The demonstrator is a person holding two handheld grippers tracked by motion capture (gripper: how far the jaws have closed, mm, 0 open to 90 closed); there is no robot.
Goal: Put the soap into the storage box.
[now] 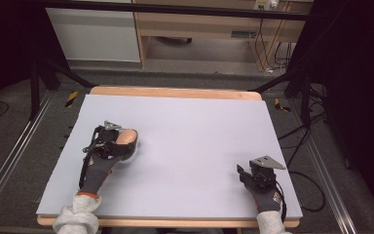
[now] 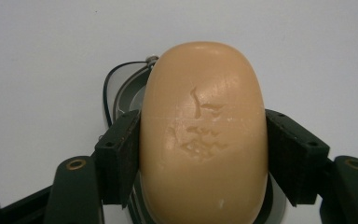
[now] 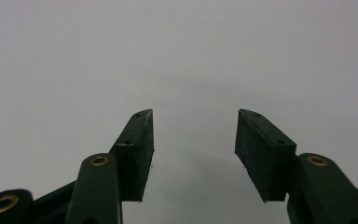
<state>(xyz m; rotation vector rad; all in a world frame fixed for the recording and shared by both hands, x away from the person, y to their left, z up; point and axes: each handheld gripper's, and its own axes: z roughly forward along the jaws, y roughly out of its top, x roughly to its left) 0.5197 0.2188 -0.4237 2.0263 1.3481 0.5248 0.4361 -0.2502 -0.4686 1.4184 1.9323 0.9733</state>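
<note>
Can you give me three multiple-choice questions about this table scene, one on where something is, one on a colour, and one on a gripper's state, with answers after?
1. Where on the table is the soap?
A. left side
B. right side
C. far edge

2. What colour is the soap?
A. white
B. peach-orange
C. green

3. How is the right gripper?
A. shut on the soap
B. shut on nothing
C. open

Answers: 1 A, the high view shows it at the left gripper. 2 B, seen close in the left gripper view. 3 C, its jaws stand apart over bare table.

Soap bar — smooth, waxy, dented
</note>
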